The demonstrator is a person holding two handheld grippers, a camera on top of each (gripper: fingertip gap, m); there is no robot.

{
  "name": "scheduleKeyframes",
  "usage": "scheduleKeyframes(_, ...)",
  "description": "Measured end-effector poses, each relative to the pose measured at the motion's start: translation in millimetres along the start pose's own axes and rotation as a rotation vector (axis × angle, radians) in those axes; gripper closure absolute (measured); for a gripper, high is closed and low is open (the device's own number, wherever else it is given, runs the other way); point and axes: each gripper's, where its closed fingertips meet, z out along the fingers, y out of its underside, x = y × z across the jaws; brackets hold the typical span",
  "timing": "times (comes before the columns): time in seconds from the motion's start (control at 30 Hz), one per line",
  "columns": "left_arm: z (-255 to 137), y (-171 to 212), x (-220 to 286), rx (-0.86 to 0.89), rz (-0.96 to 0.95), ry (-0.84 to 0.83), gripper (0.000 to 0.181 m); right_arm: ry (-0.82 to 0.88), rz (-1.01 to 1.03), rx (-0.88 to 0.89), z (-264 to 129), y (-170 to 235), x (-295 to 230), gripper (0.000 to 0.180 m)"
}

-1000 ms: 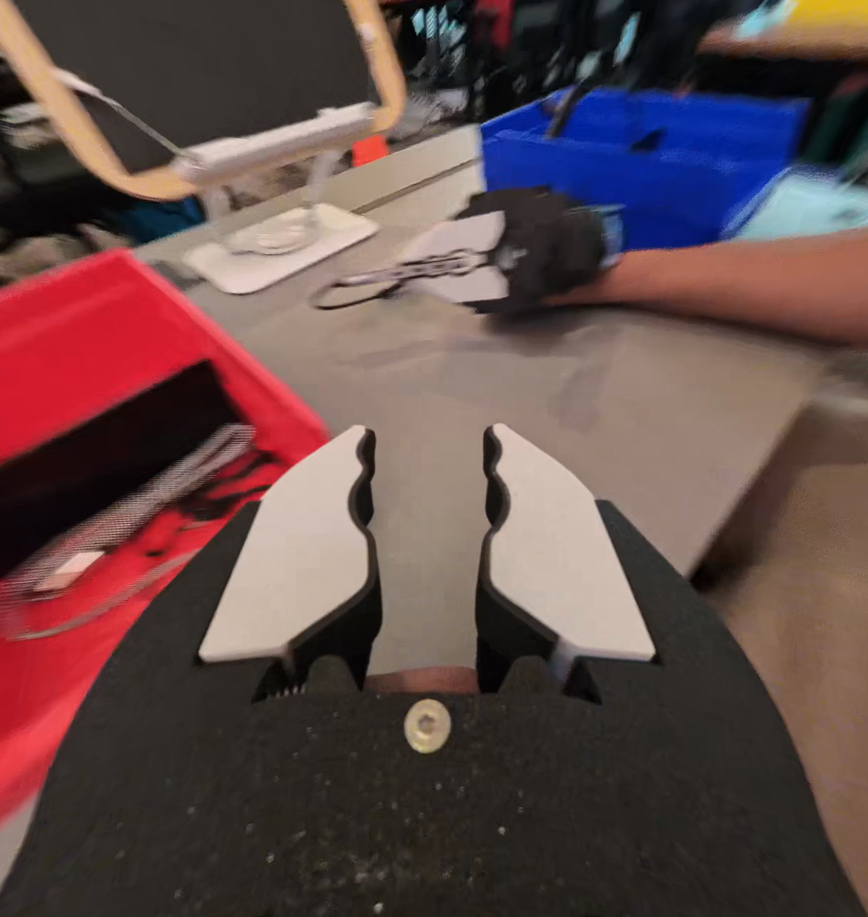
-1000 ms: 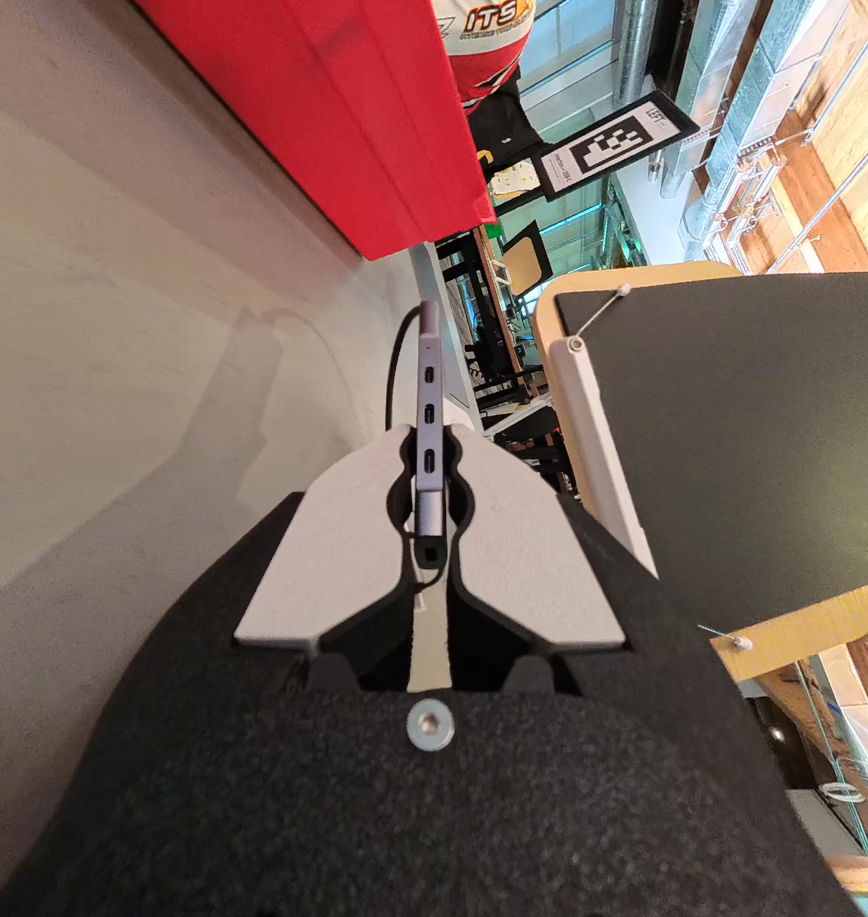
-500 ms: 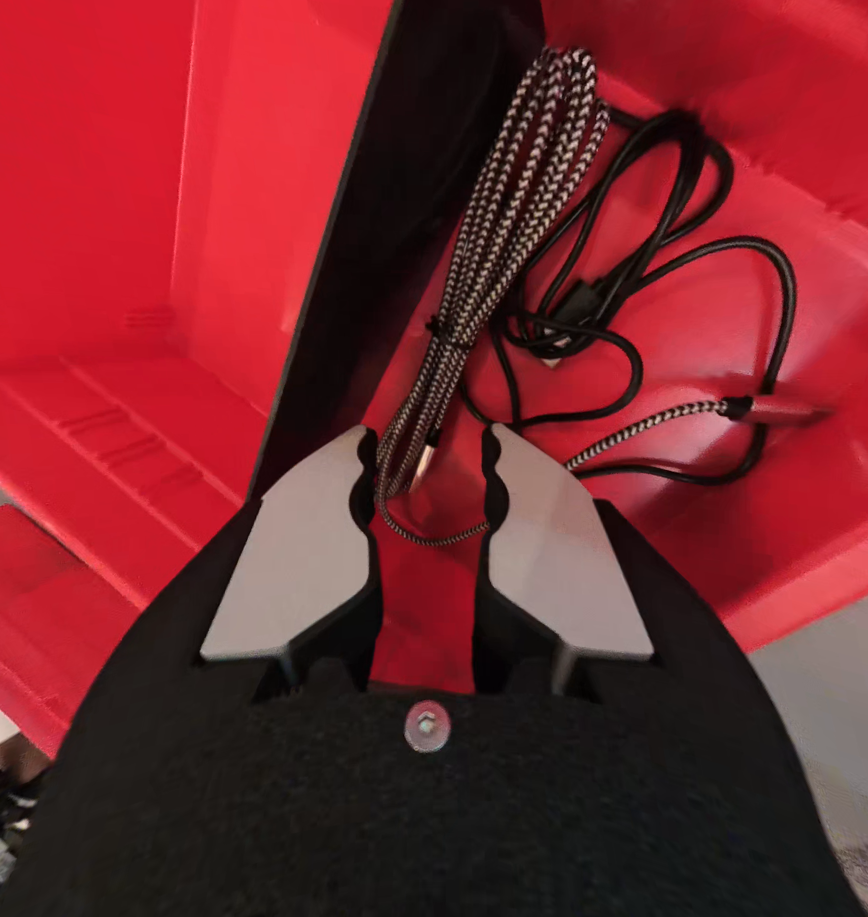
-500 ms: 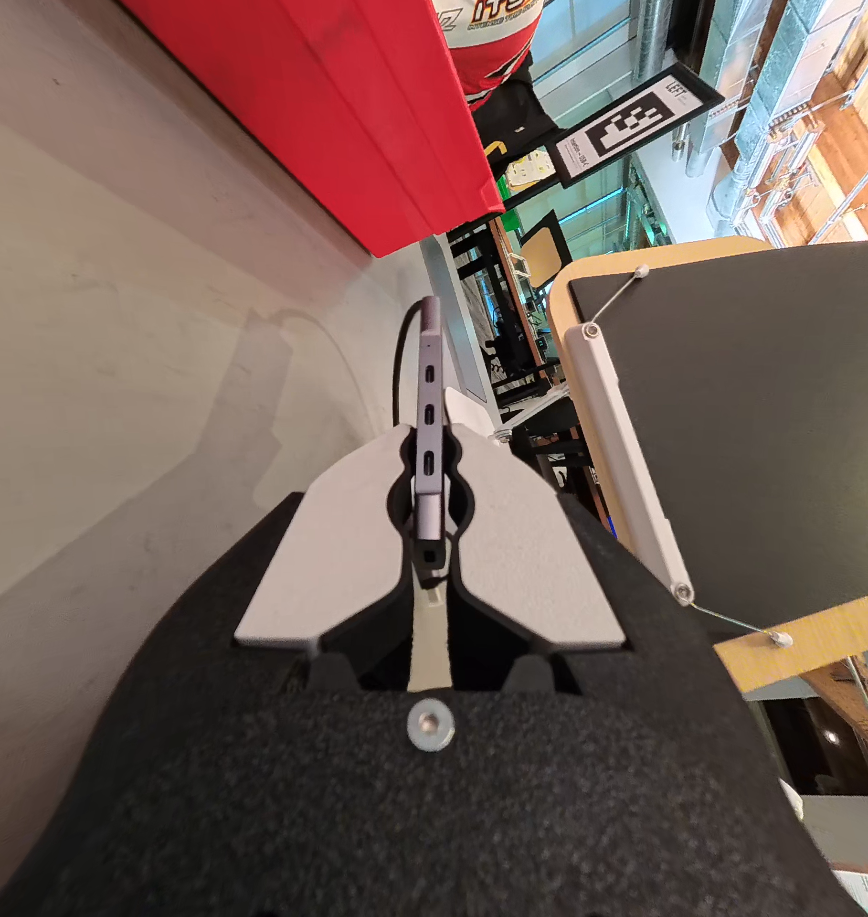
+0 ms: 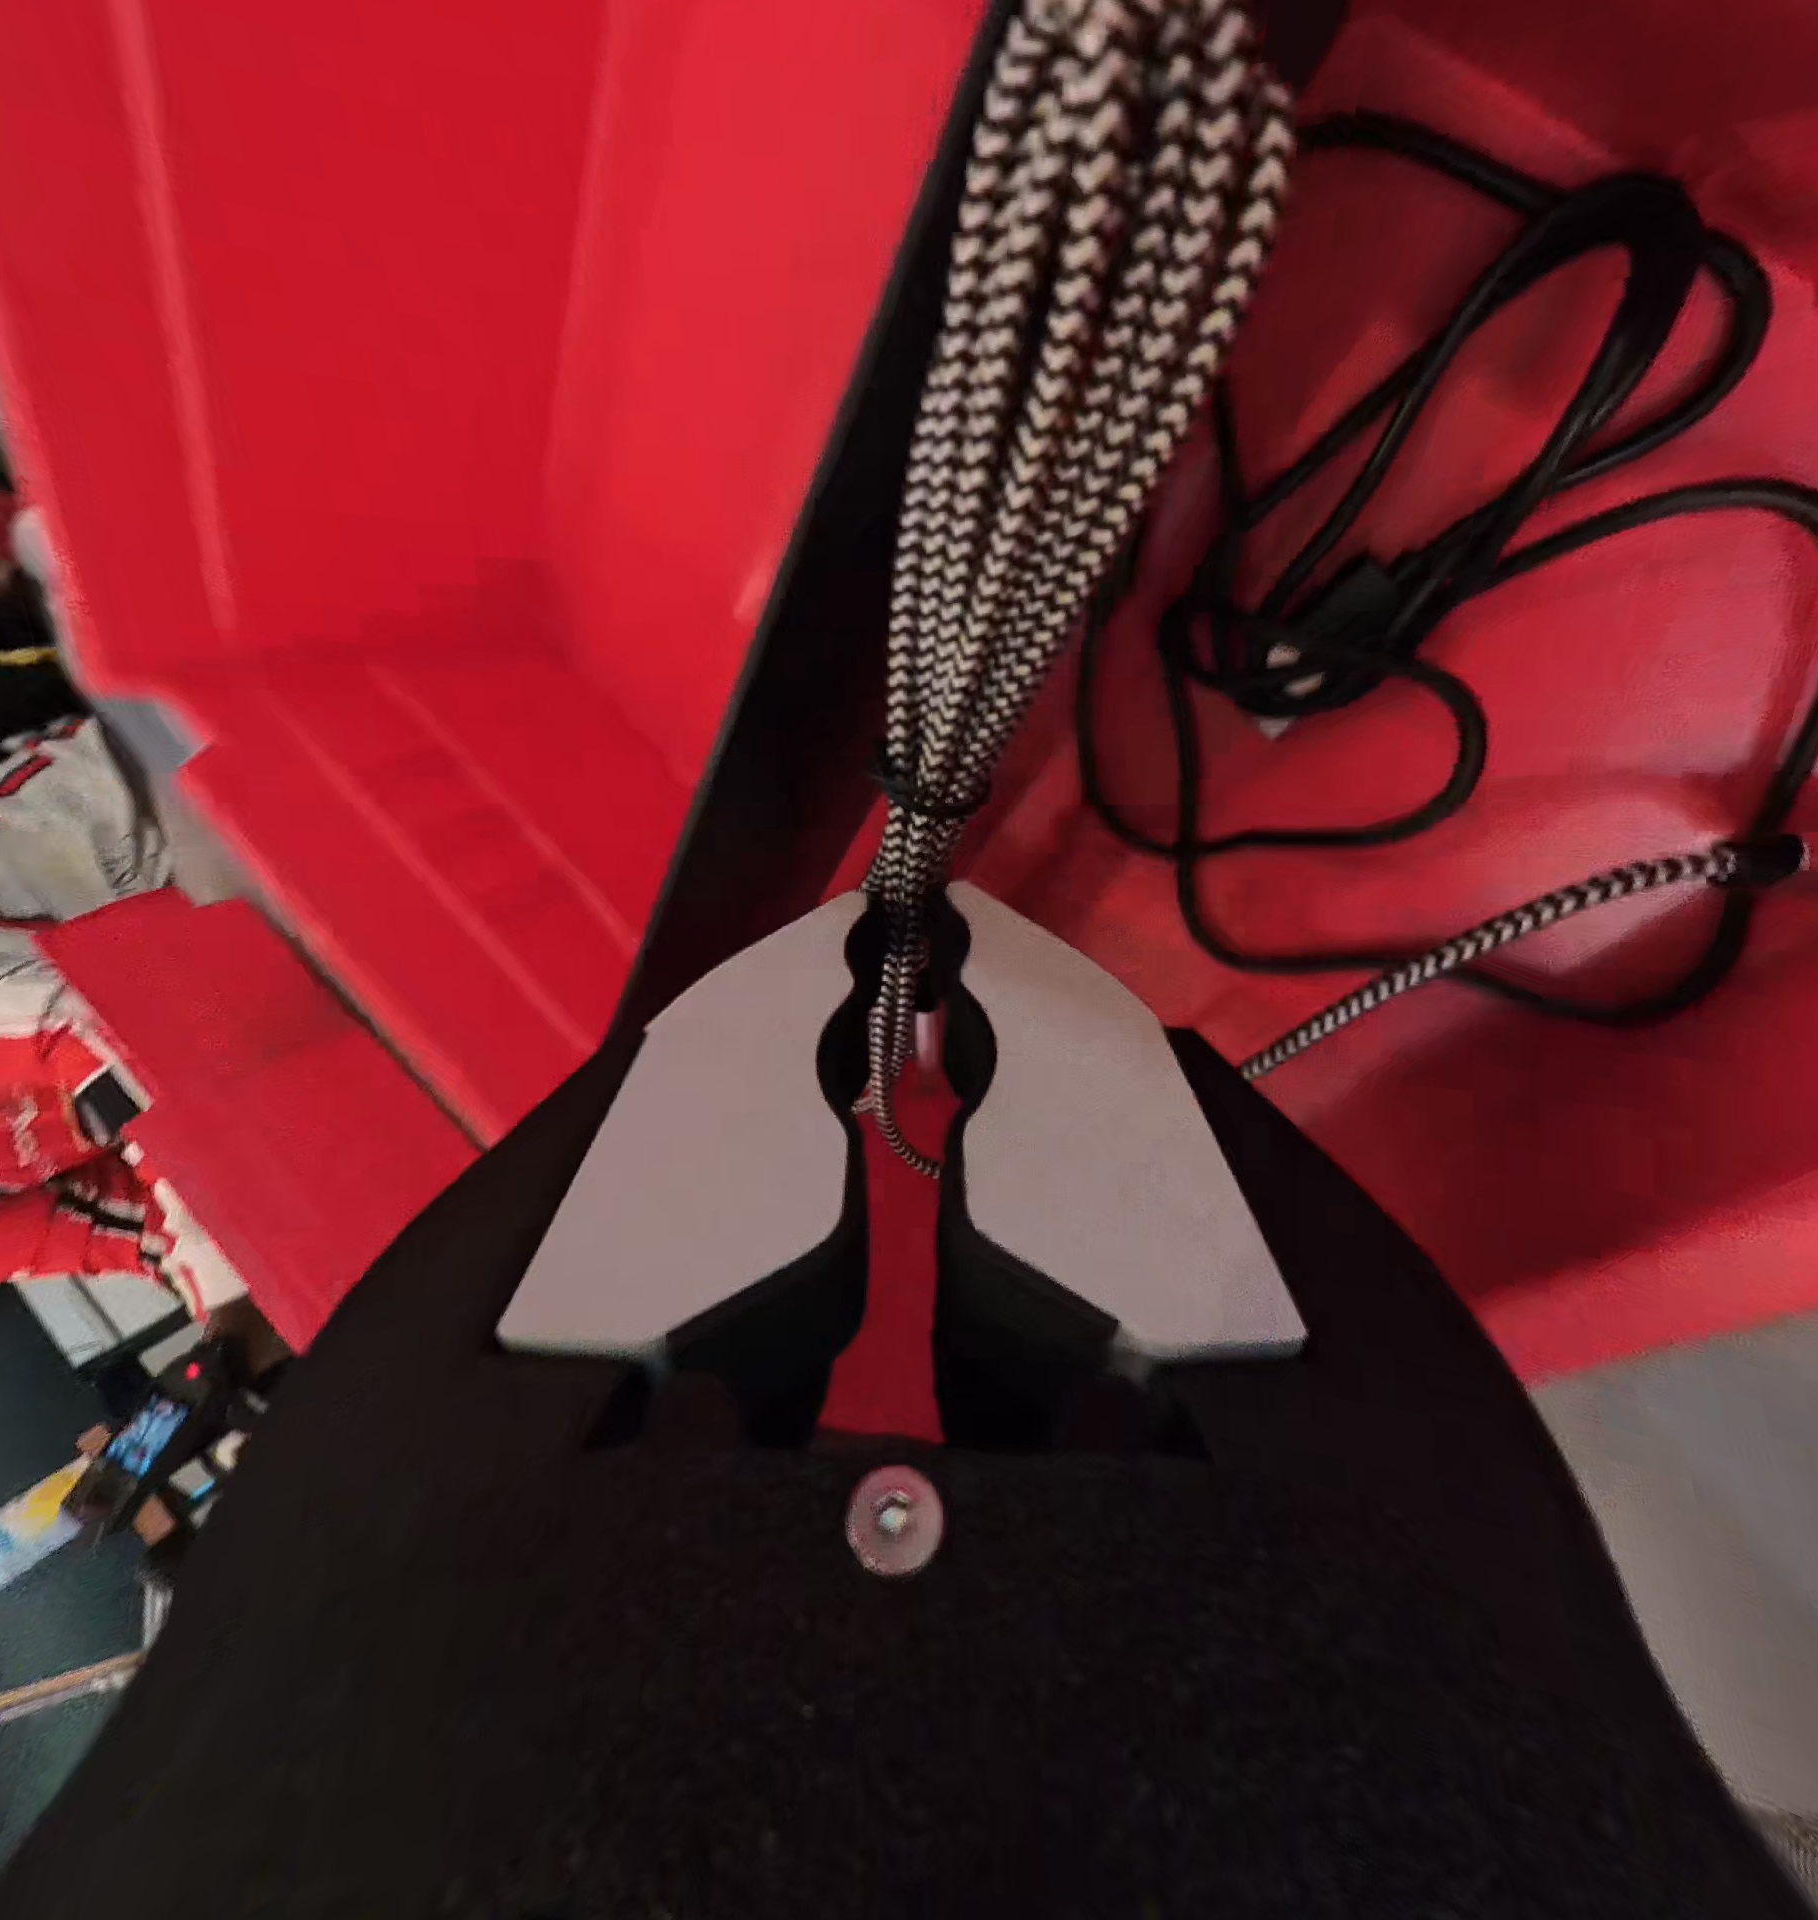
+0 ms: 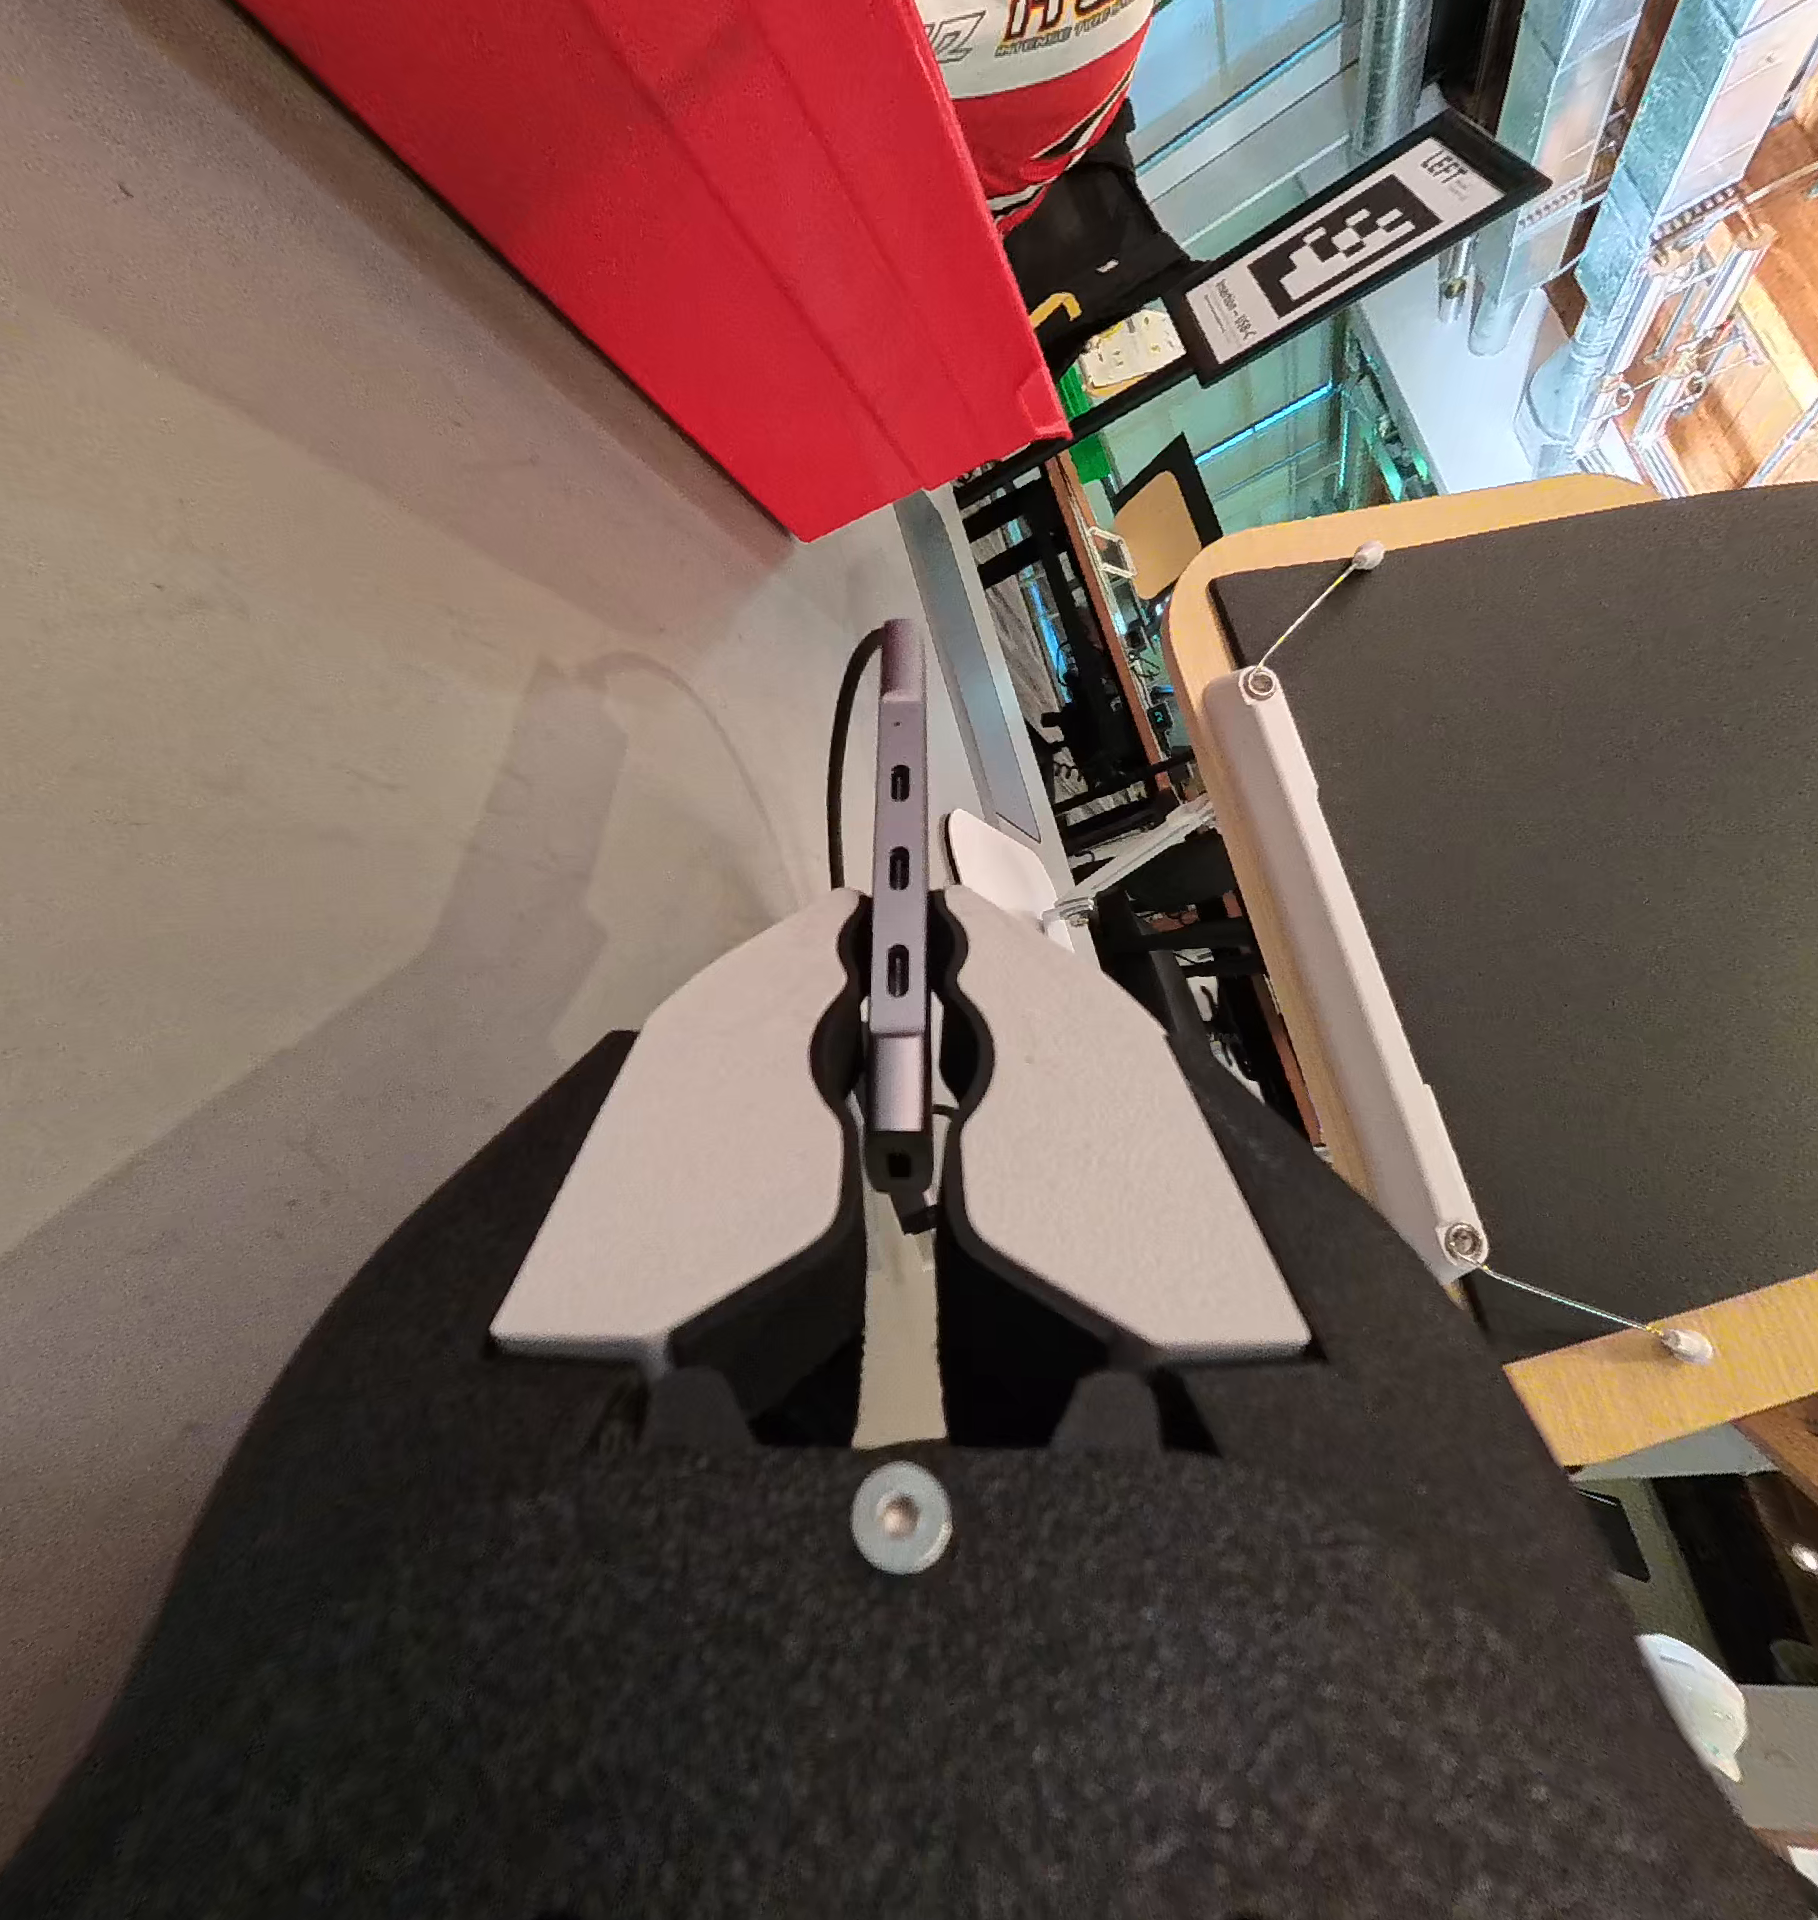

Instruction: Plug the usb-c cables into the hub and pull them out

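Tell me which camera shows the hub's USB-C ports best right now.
The right wrist view: the grey hub stands edge-on, clamped in the right gripper, with three ports along its edge facing the camera. The left wrist view shows only the red bin and cables, no hub.

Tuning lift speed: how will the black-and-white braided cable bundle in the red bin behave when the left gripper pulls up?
Black-and-white braided cable bundle: probably floppy. The black tie likely keeps coils together. Its loose tail may drag the black cable.

— What sort of place is showing here?
— A lab workshop: a red parts bin [image 5: 385, 436] is sitting on a grey worktable [image 6: 261, 644], a fiducial marker board [image 6: 1341, 239] is hanging among exposed ducts [image 6: 1404, 62].
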Motion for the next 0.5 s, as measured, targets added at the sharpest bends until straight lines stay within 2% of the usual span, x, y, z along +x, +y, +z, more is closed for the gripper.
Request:
scheduleKeyframes(0.13, -67.4, 6.3, -35.3, 0.096, -0.126, -0.17, 0.174, 0.01, 0.028, 0.006, -1.4, 0.5, 4.0, 0.171)
scheduleKeyframes(0.3, -182.5, -6.6, -70.5, 0.323, -0.27, -0.371, 0.175, 0.025, 0.052, 0.007, -1.5, 1.6, 9.0, 0.171)
scheduleKeyframes(0.4, -244.9, -37.7, -64.3, 0.587, -0.418, -0.332, 0.175, 0.041, 0.062, 0.006, -3.2, 1.6, 12.5, 0.171)
scheduleKeyframes(0.5, -278.6, -74.7, -34.8, 0.828, -0.575, -0.188, 0.175, 0.06, 0.078, 0.006, -5.8, 2.1, 17.3, 0.171)
